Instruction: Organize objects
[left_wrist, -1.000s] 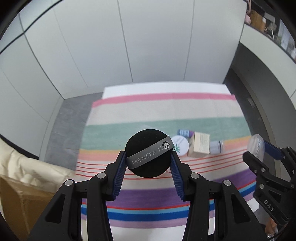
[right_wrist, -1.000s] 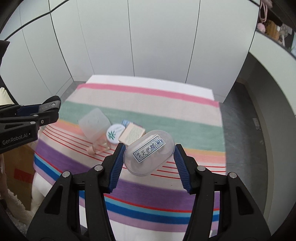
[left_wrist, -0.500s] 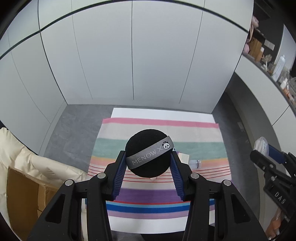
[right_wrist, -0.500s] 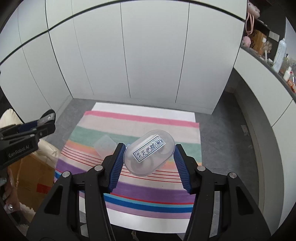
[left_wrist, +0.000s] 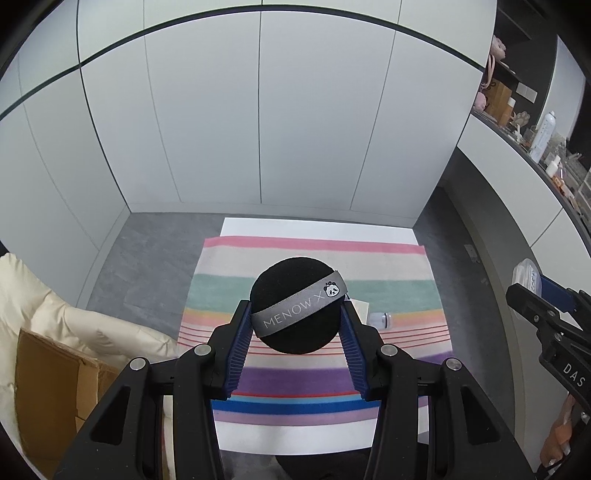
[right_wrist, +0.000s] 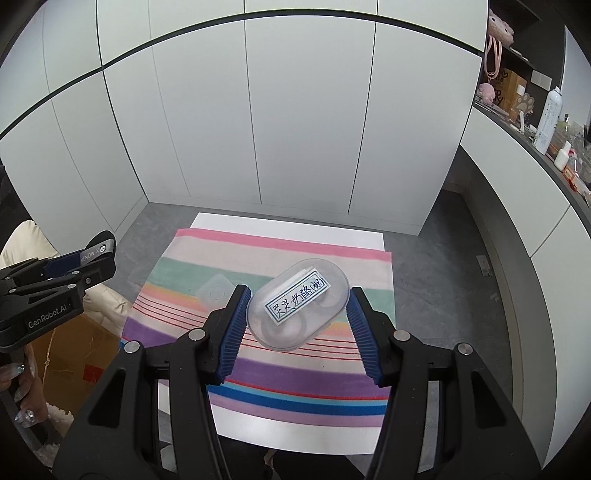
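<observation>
My left gripper (left_wrist: 297, 314) is shut on a round black powder puff (left_wrist: 295, 325) with a grey "MENOW X" ribbon, held high above the striped cloth (left_wrist: 314, 373). My right gripper (right_wrist: 297, 299) is shut on a clear oval plastic box (right_wrist: 295, 321) with a handwritten label, also well above the cloth (right_wrist: 258, 362). Each gripper shows at the edge of the other's view: the right one (left_wrist: 532, 284) at the right, the left one (right_wrist: 99, 254) at the left. A clear square lid (right_wrist: 216, 293) lies on the cloth. A small bottle (left_wrist: 380, 319) and a box corner (left_wrist: 360, 306) peek out behind the puff.
The cloth covers a small white table (left_wrist: 317, 225) standing on a grey floor before white cabinet doors. A cardboard box (left_wrist: 48, 387) and a cream padded jacket (left_wrist: 55, 317) sit at the left. A shelf with bottles (right_wrist: 550, 114) runs along the right wall. A hand (right_wrist: 22, 387) holds the left gripper.
Both grippers have risen far above the table with their objects still held; the cloth and the items on it now look much smaller and farther away.
</observation>
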